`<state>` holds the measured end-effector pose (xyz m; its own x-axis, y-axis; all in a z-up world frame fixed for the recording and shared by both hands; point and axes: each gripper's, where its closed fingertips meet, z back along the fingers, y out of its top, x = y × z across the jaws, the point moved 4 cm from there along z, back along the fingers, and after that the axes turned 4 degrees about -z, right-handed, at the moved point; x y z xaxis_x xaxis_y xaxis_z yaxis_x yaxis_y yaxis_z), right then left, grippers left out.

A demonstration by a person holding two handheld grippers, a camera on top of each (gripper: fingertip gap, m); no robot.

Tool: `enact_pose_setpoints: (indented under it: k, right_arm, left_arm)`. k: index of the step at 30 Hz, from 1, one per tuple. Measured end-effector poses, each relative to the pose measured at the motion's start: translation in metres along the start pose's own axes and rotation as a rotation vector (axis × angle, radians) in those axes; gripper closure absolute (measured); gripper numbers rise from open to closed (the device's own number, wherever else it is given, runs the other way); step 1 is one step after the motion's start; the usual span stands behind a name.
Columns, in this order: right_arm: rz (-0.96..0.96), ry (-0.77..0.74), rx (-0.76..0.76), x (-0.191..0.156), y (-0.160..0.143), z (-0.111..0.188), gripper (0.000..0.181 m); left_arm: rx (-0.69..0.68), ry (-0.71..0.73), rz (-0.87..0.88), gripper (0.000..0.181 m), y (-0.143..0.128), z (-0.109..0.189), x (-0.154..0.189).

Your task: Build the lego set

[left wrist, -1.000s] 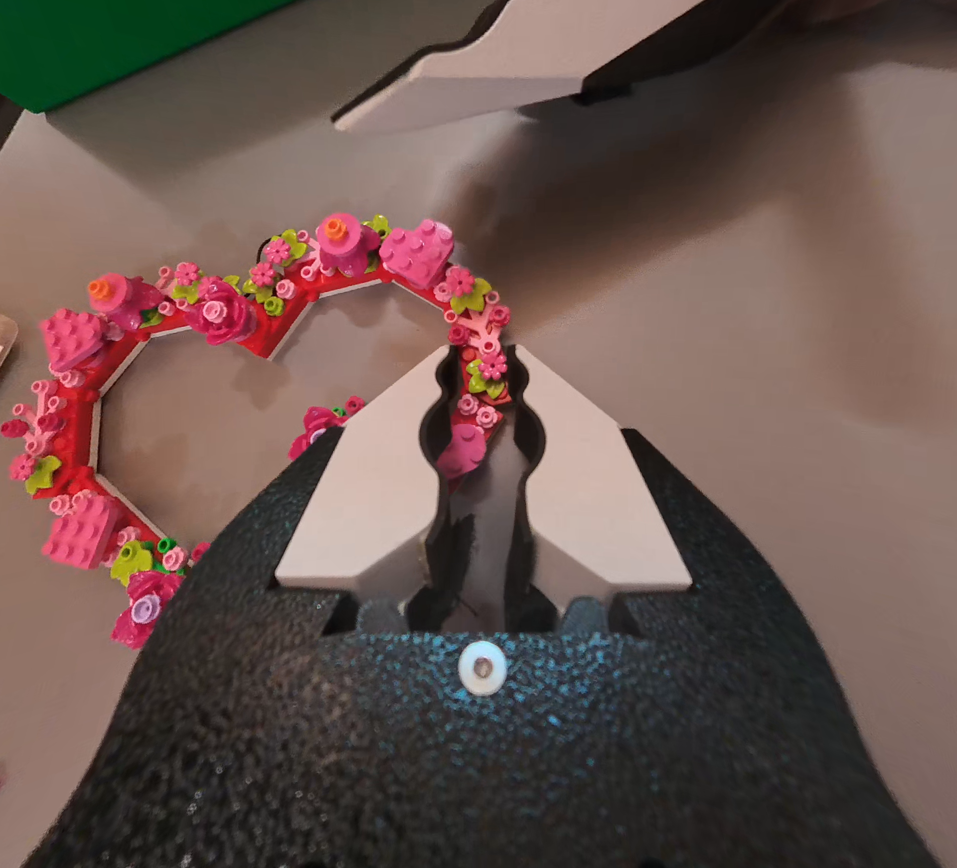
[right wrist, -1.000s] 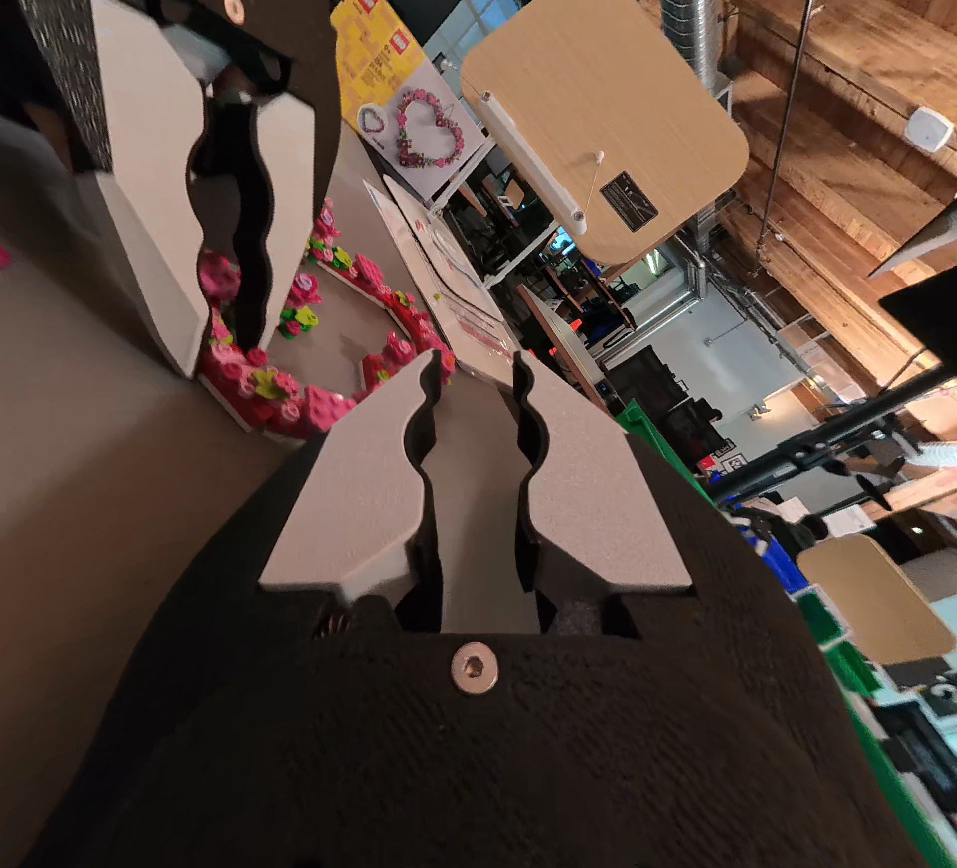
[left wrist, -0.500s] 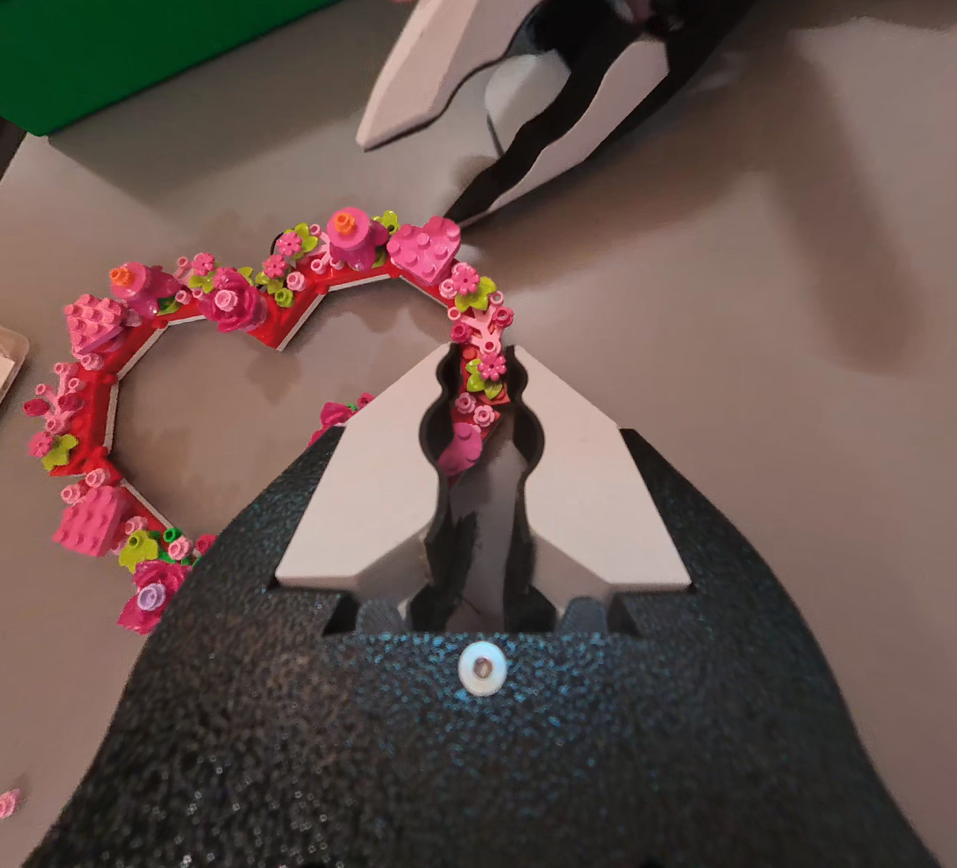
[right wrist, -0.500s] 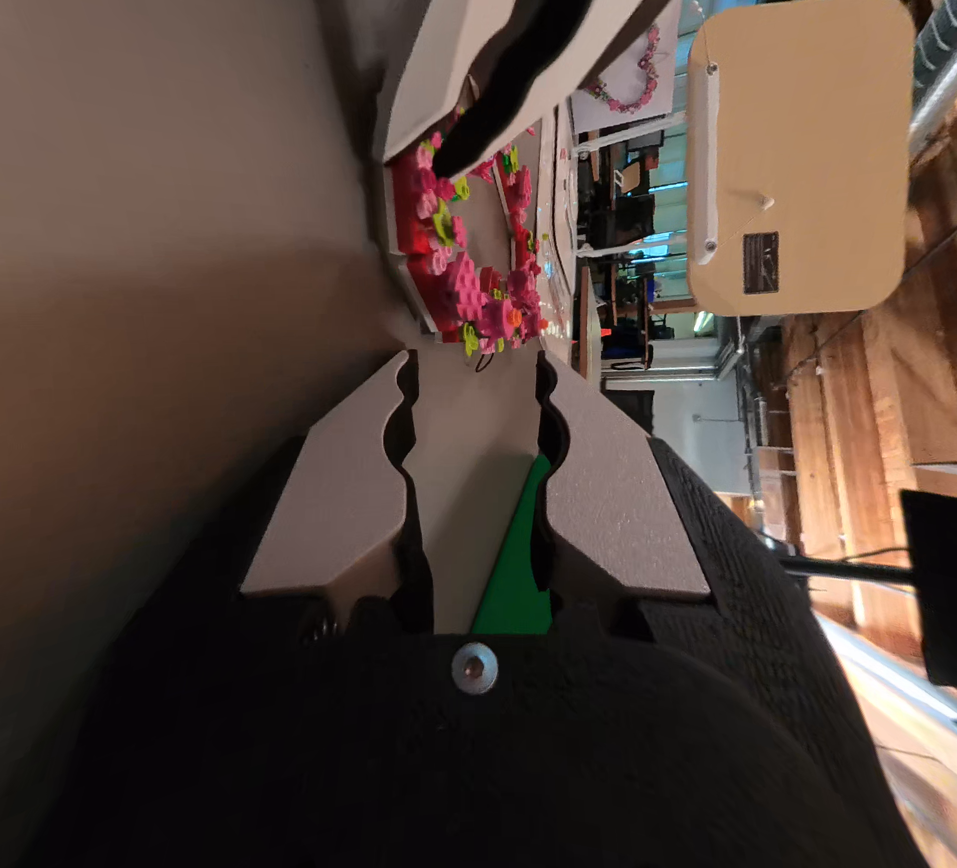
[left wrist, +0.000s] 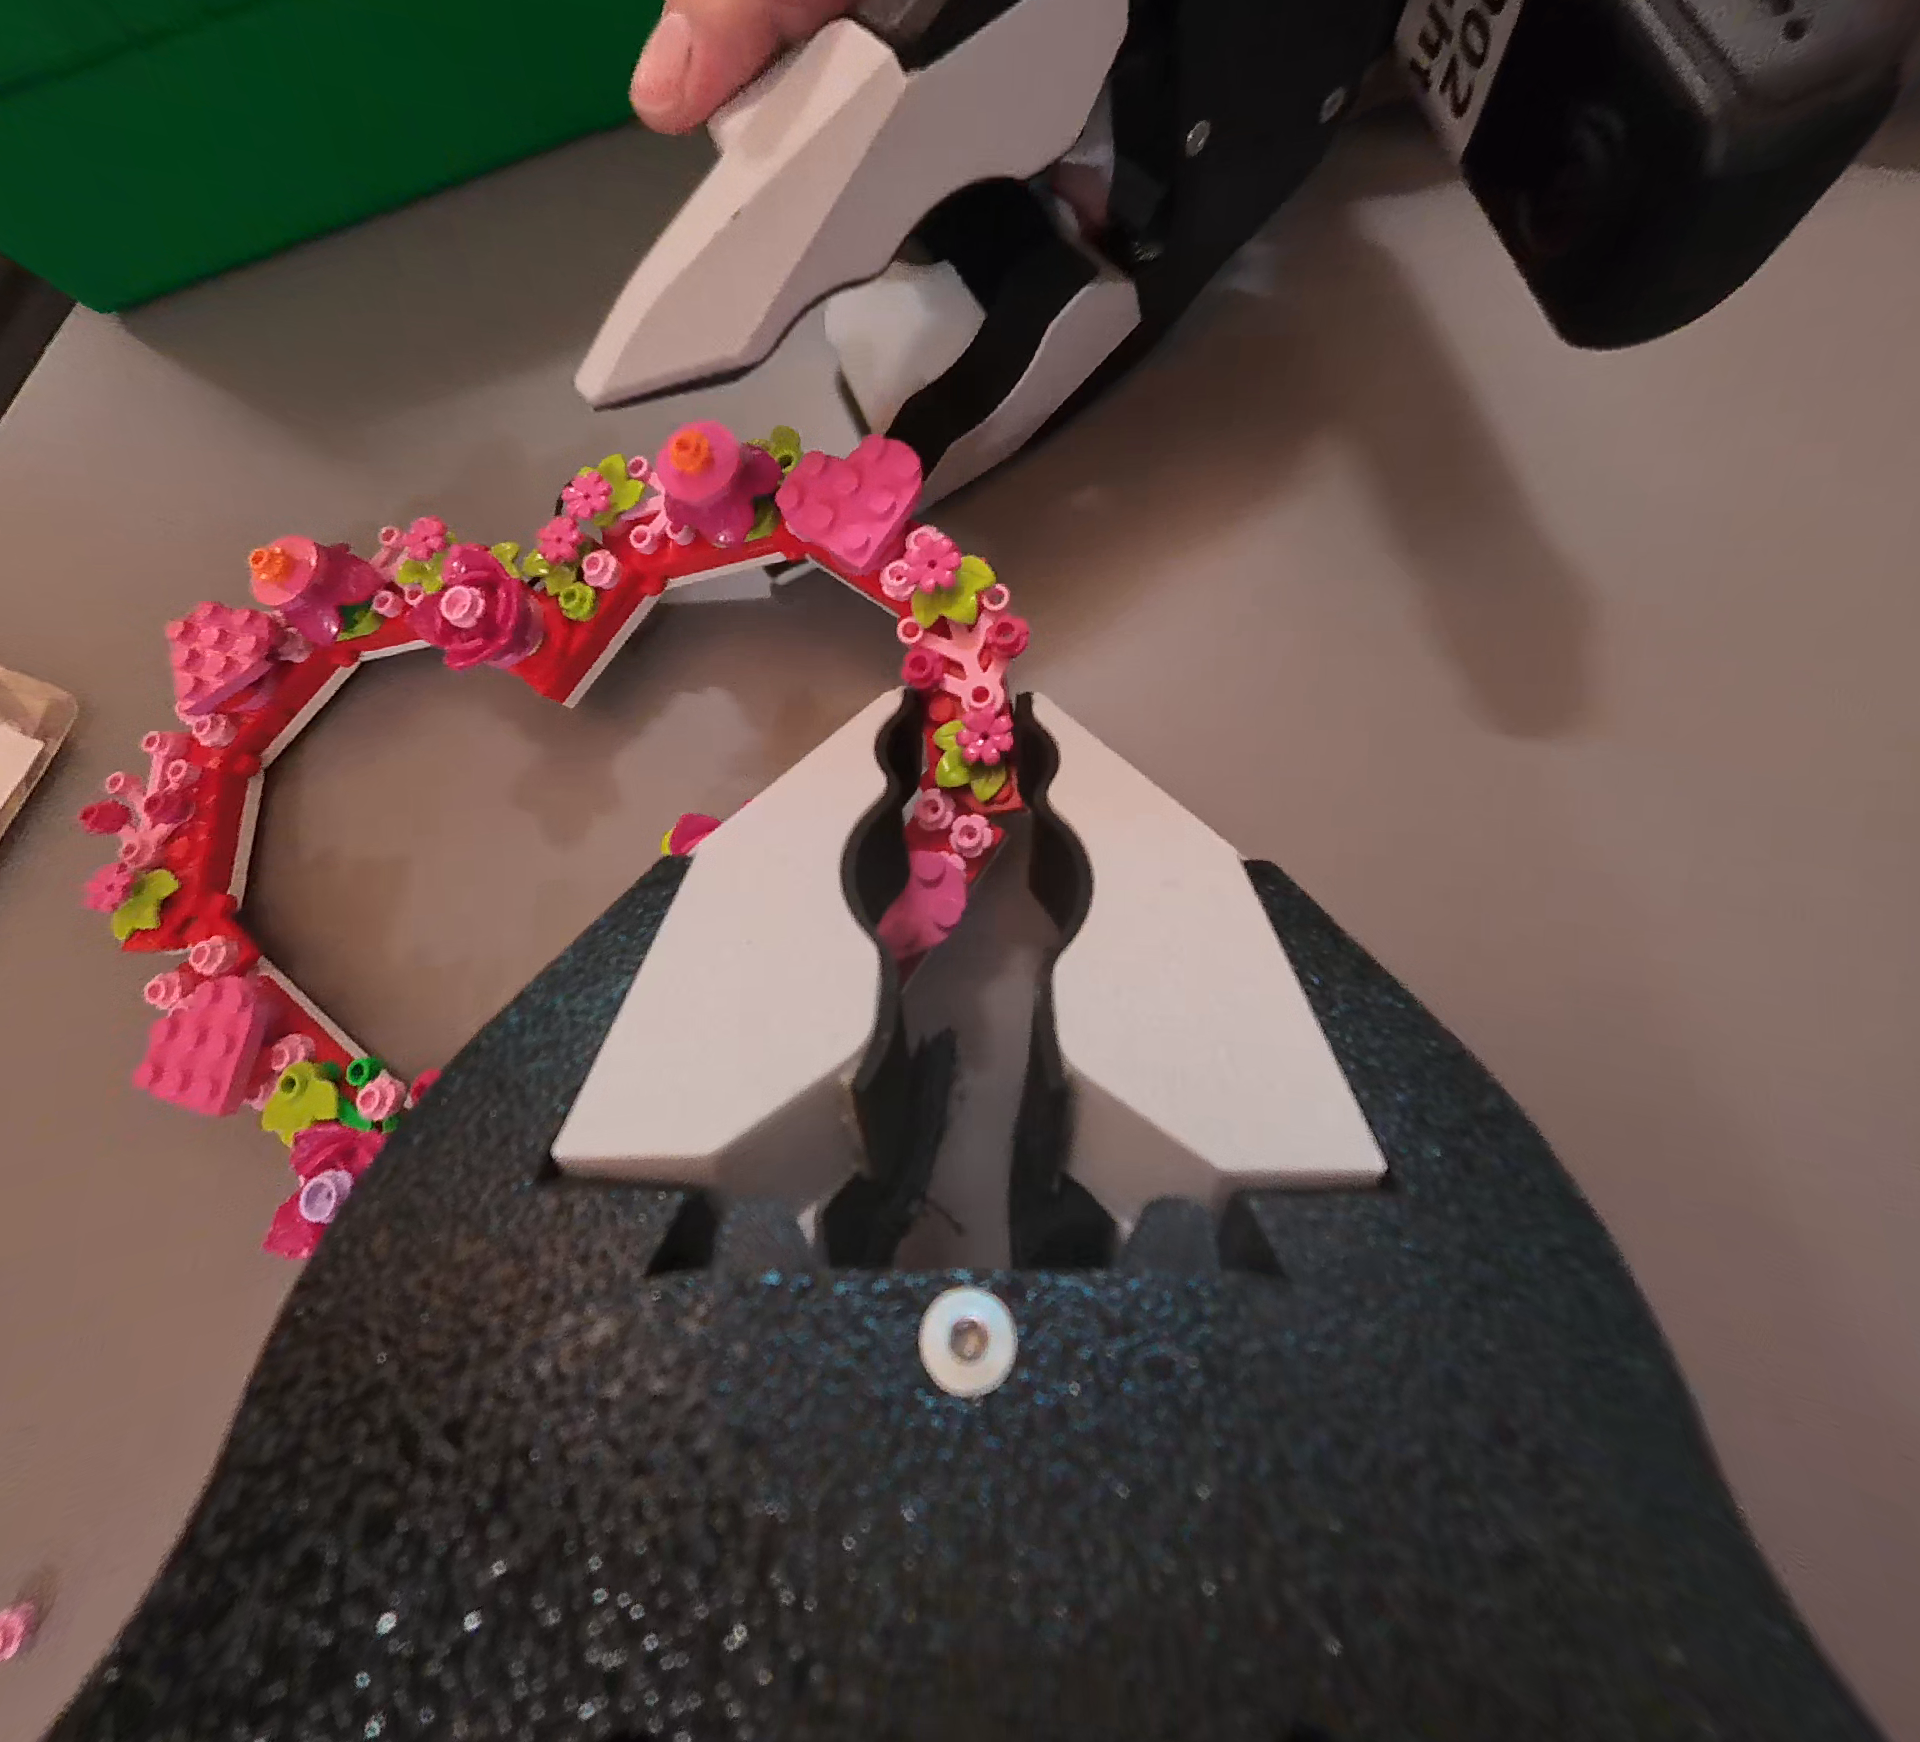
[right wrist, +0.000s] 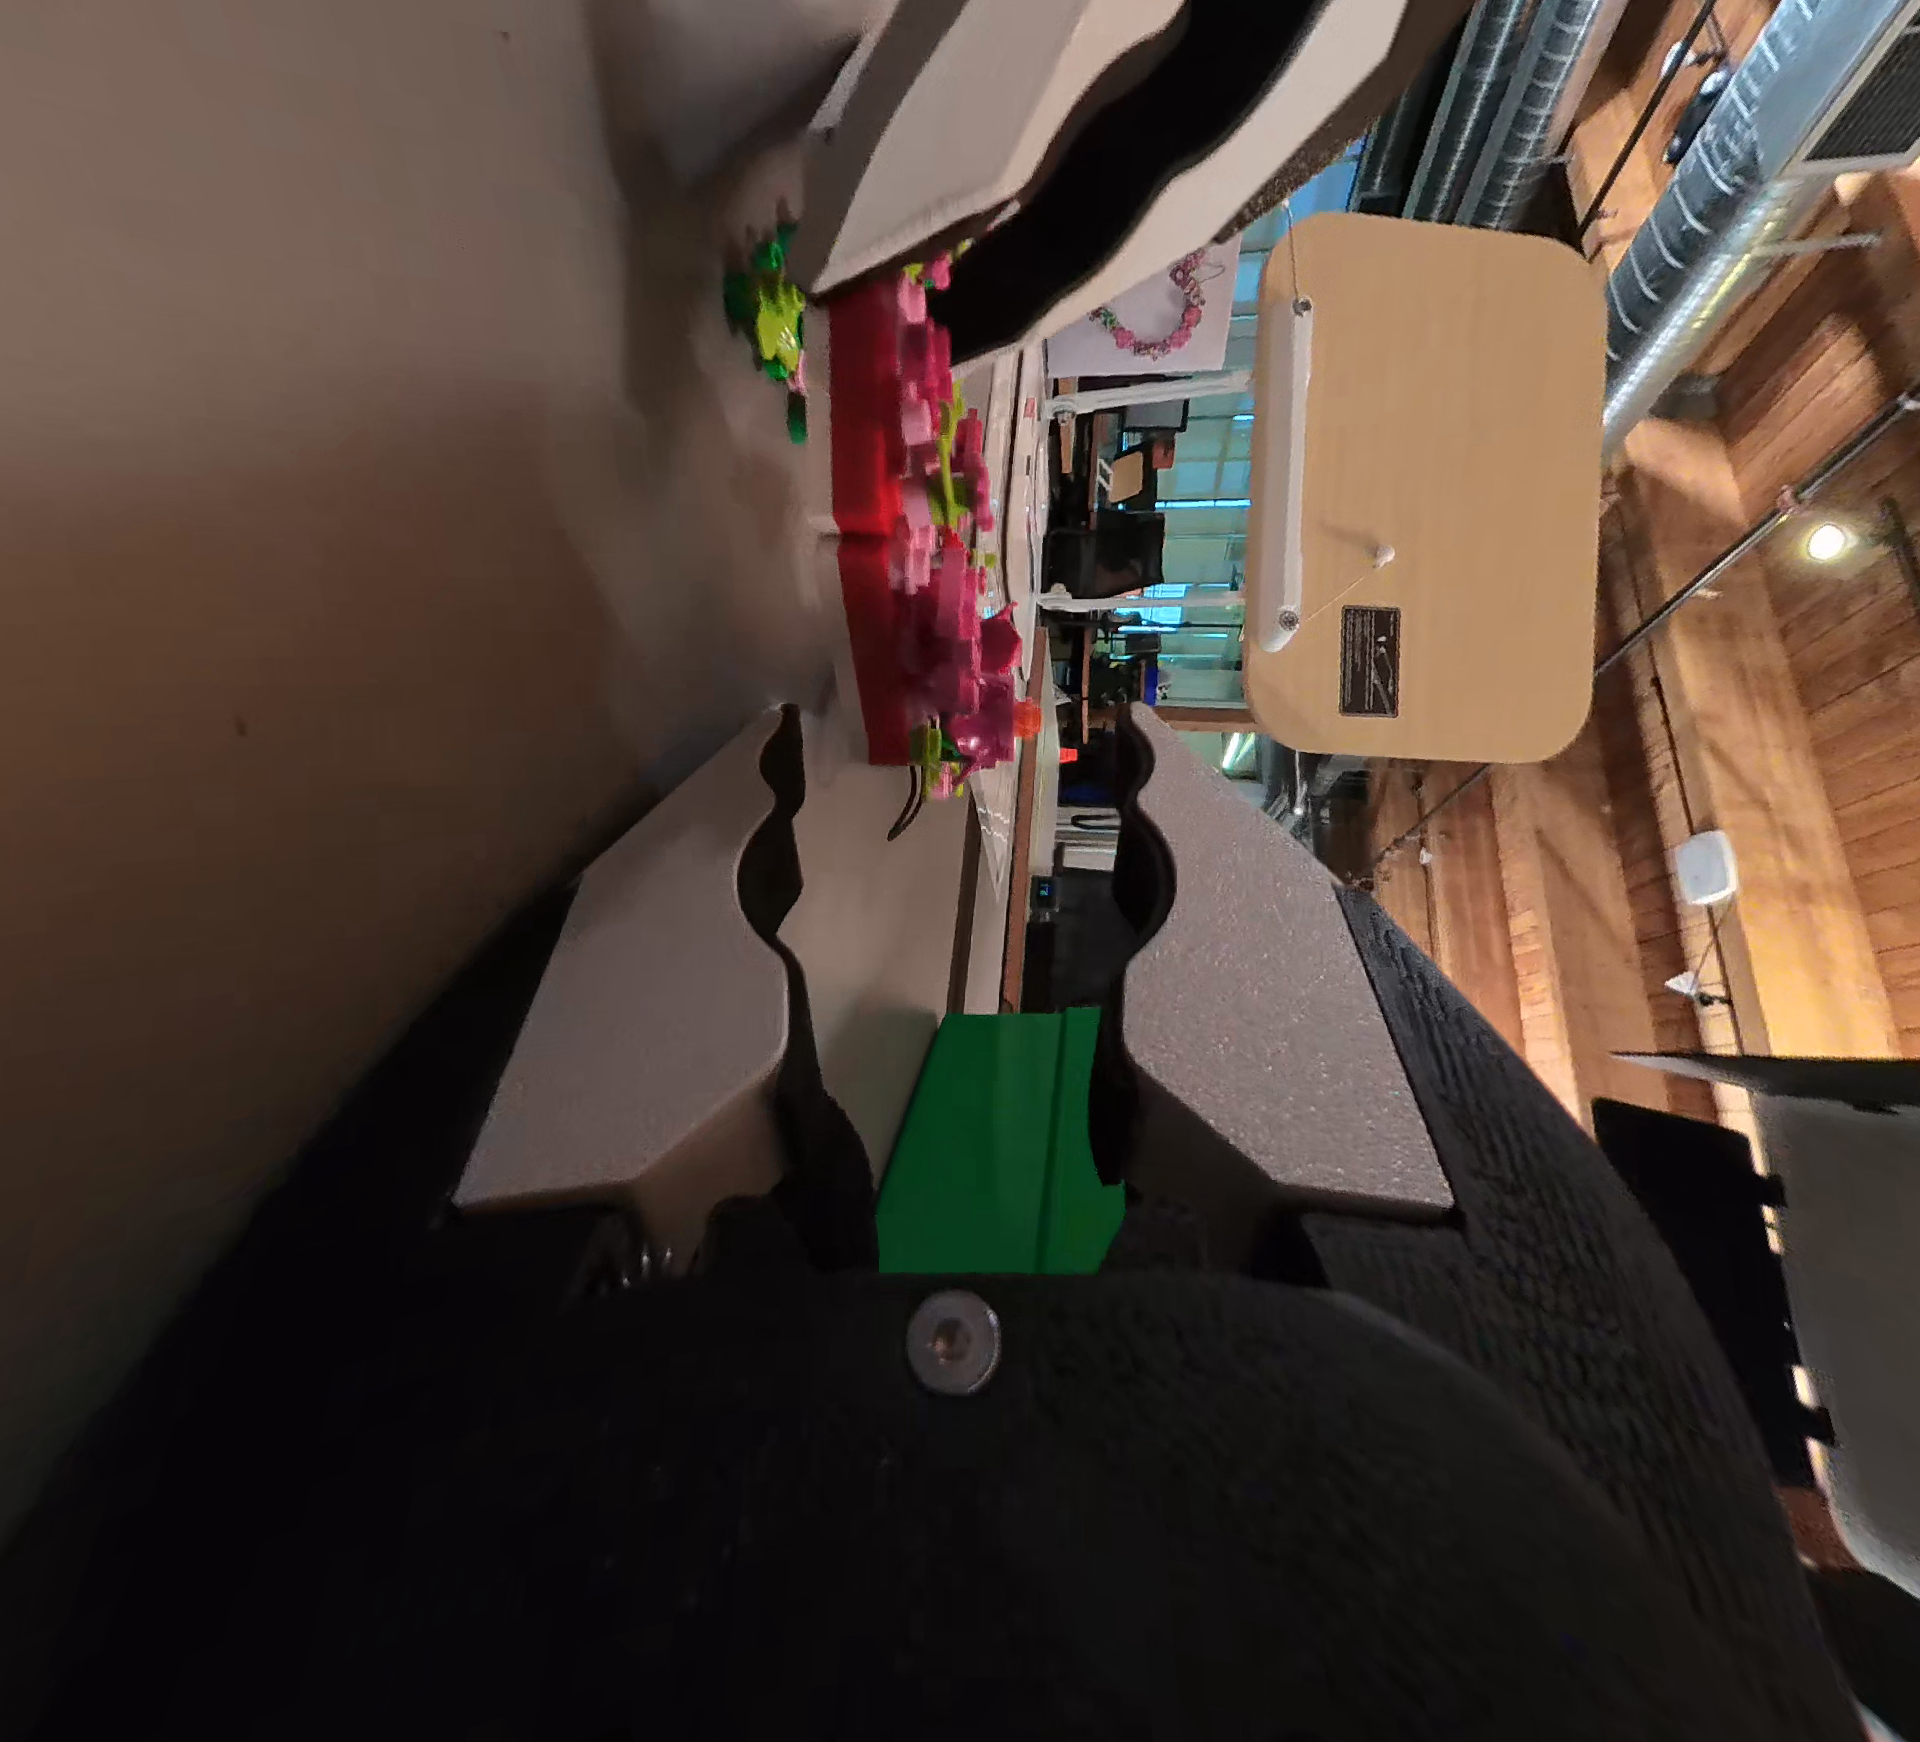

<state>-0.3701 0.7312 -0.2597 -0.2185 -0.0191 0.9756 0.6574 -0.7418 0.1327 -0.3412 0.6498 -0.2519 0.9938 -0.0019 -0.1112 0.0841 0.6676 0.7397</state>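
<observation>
The grey table [left wrist: 1455, 757] carries everything, with a green bin [left wrist: 260, 30] at its far edge. On it lies the lego heart [left wrist: 468, 622], a red frame studded with pink flowers and green leaves, flat on the surface and apparently well along.

The left gripper [left wrist: 966, 705] is narrowed onto the heart's right side, that stretch of frame running lengthwise down between its fingers, so it holds the heart steady. The right gripper [right wrist: 956, 736] is rolled onto its side with its fingers spread wide and nothing between them; seen from the left wrist view, it [left wrist: 790, 435] comes in from beyond the heart, with tips just beside the pink heart brick [left wrist: 847, 503] at the upper lobe.

From the right gripper, the frame lies just ahead, edge-on, its long run pointing away along the table. I judge the right gripper nearer the top edge, so any next grasp or press there falls to it while the left braces.
</observation>
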Motion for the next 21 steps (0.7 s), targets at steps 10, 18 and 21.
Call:
enact_pose_setpoints:
  k: [10, 18, 21]
  right_arm:
    - [0.01, -0.013, 0.012, -0.0028, 0.0017, -0.0027, 0.147]
    - [0.035, -0.005, 0.008, -0.0038, 0.0032, -0.0023, 0.149]
    - [0.037, 0.004, 0.012, -0.0046, 0.0037, -0.0019, 0.149]
  left_arm:
    - [0.004, -0.002, 0.004, 0.165, 0.0002, -0.0004, -0.0004]
    - [-0.001, -0.009, 0.004, 0.165, -0.001, -0.0002, 0.0003]
    - [-0.004, -0.013, 0.003, 0.165, -0.0016, -0.0005, 0.0009]
